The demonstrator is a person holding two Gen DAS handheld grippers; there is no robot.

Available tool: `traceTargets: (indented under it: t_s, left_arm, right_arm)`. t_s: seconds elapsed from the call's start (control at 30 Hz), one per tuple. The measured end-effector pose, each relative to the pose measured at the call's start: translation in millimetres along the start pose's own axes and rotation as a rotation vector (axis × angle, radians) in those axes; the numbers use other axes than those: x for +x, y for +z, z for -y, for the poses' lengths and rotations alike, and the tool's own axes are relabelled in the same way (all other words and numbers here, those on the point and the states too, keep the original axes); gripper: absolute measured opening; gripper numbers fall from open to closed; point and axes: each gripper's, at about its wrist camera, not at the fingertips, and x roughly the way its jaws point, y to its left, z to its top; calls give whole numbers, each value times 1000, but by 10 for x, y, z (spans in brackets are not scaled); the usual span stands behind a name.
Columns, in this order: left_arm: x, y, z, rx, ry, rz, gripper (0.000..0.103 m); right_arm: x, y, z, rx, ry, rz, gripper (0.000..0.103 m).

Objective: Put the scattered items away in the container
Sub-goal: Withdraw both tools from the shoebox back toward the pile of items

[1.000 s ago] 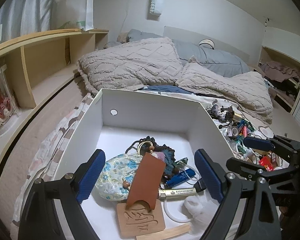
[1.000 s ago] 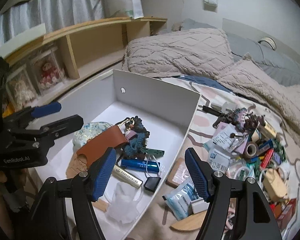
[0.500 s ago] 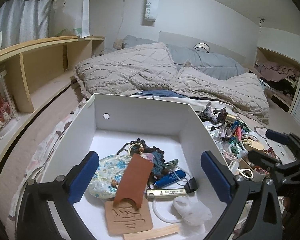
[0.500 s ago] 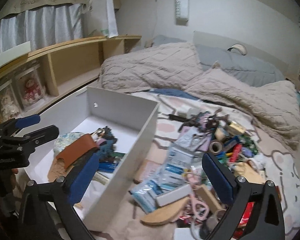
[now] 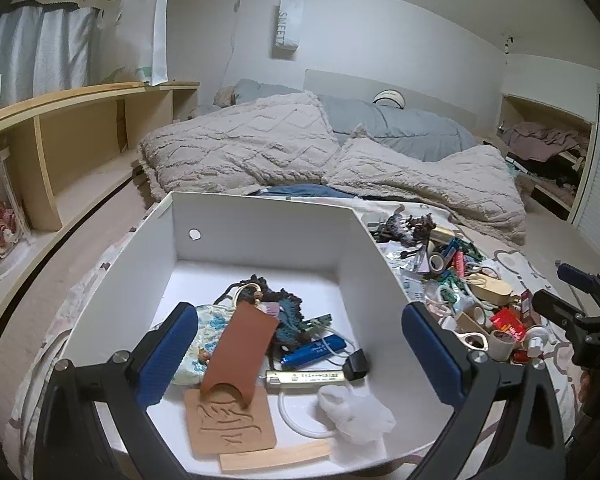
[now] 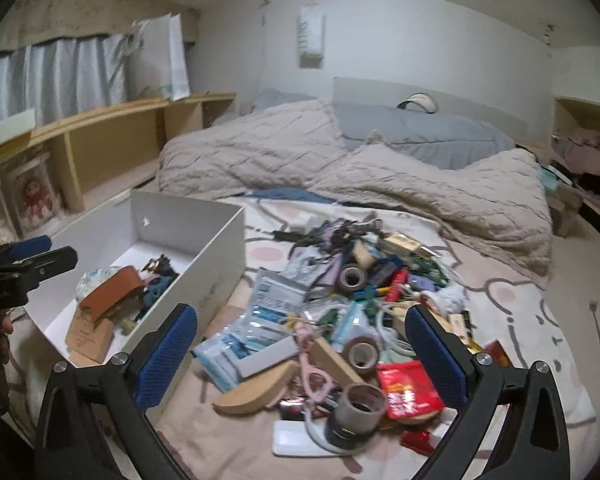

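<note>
Bed (image 6: 228, 432) clutter (image 6: 352, 312) remains mostly unsorted; few items lie in the white container (image 5: 260, 220). Left tool (image 5: 296, 352) and right tool (image 6: 300, 356): released, empty.

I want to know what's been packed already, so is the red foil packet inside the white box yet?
No, the red foil packet lies on the bedspread in the scattered pile, outside the white box, in front of the open right gripper.

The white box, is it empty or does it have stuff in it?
Not empty. The white box already holds a brown pouch, a blue tube and other small things.
</note>
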Motion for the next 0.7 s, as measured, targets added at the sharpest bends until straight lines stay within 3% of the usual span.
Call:
traceTargets:
  t_s: [0.37,0.7]
  left_arm:
    - [-73,-43,249,26,-44,31,103]
    - [-106,-90,503,58,-83,54,103]
  right_arm:
    - [-207,-276,372,-9,-79,11,103]
    - [-166,-540,616,-17,-117,-36,103]
